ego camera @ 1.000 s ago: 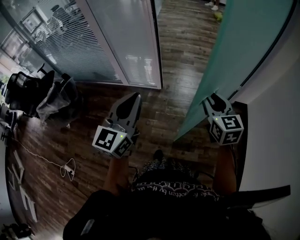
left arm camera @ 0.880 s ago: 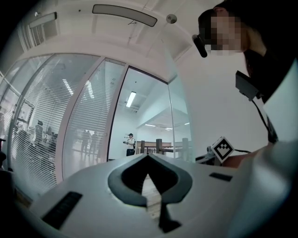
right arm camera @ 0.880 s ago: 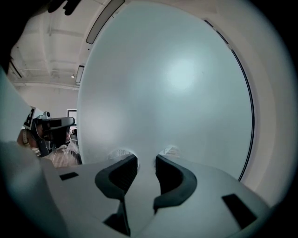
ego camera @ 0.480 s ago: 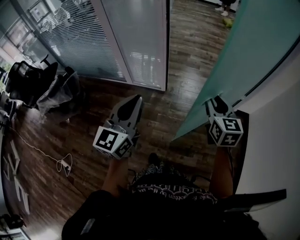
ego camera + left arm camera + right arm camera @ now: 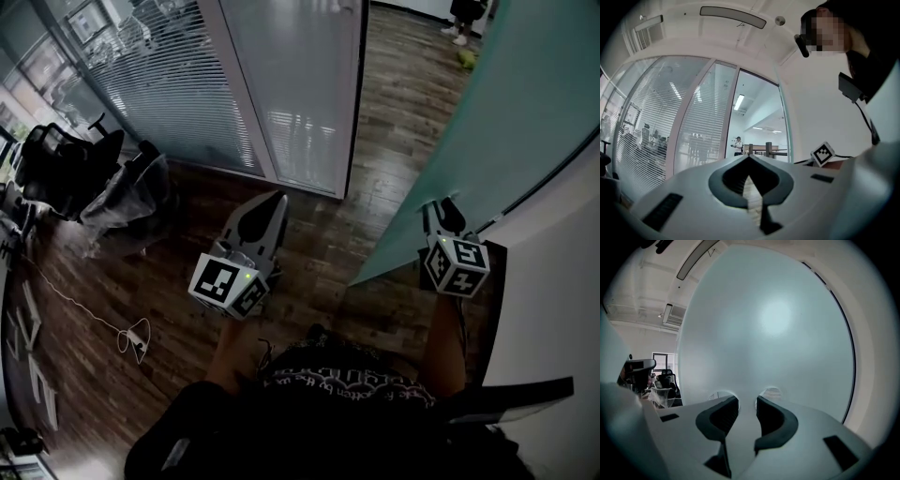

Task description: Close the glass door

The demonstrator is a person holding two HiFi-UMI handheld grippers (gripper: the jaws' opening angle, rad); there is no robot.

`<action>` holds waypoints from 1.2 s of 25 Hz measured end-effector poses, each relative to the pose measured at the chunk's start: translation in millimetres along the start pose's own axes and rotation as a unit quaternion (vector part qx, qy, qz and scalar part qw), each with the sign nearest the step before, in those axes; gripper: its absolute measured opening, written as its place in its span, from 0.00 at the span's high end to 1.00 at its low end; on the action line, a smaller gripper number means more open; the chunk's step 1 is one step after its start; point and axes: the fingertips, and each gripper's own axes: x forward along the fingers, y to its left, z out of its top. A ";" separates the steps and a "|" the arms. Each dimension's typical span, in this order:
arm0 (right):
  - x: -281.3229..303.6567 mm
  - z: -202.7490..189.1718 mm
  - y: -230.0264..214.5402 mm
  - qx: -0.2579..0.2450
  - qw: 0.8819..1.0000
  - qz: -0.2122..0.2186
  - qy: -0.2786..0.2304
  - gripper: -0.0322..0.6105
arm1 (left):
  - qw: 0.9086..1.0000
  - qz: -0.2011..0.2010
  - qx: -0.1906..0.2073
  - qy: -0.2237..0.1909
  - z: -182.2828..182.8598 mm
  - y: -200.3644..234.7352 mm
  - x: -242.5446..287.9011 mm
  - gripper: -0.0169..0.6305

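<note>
The frosted teal glass door stands ajar at the right and fills the right gripper view. My right gripper points at its face with the jaws open; its tips are right at the glass, nothing between them. My left gripper hangs over the wood floor in front of the doorway, shut and empty. In the left gripper view its tips meet, and the doorway lies ahead. The fixed glass wall with blinds borders the doorway on the left.
Black office chairs and a plastic-lined bin stand at the left, with a white cable on the floor. A white wall runs along the right. A person stands far beyond the doorway.
Both grippers have moved forward toward the doorway. The gap between the door's edge and the glass wall's frame has narrowed. The jaws look the same as before.
</note>
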 end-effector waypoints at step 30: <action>224.1 44.6 -1.7 -0.004 0.999 -0.028 -0.025 0.77 | 1.000 0.025 0.010 -0.016 -4.6 134.6 155.9 0.97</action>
